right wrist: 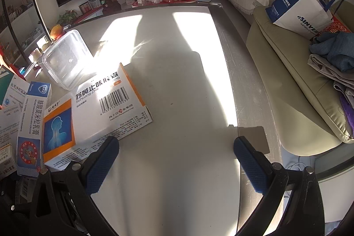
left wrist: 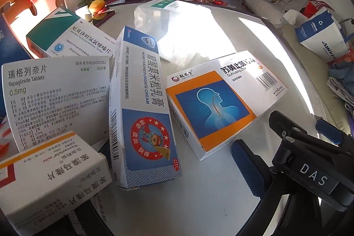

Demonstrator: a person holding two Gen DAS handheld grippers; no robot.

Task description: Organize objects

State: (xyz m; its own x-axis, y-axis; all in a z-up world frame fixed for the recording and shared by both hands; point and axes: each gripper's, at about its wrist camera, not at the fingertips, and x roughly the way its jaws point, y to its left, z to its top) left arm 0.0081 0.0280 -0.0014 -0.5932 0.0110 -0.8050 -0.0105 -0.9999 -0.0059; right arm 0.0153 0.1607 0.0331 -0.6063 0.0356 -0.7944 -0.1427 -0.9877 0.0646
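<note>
A: Medicine boxes lie in a loose heap beside the clear plastic container (left wrist: 177,32), in the left wrist view. The long cream box (left wrist: 141,107) is just in front of the container and leans on the Repaglinide box (left wrist: 57,101). The orange and blue box (left wrist: 221,103) is in front of the container too, on the other side of the cream box.

B: And the left gripper?

A: I see only one blue pad (left wrist: 247,167) and some black frame, so I cannot tell how wide it stands. The small box (left wrist: 53,180) is very close to the lens; whether it is held, I cannot say.

B: What can go wrong here?

A: I think pulling one box may slide its neighbours, because they overlap.

B: And the right wrist view?

A: The right gripper (right wrist: 174,160) is wide apart and holds nothing, above the bare table (right wrist: 177,90). The orange and blue box (right wrist: 97,112) is between it and the container (right wrist: 66,59). A push may only shove this flat box, and strong sun glare hides the container's rim.
</note>
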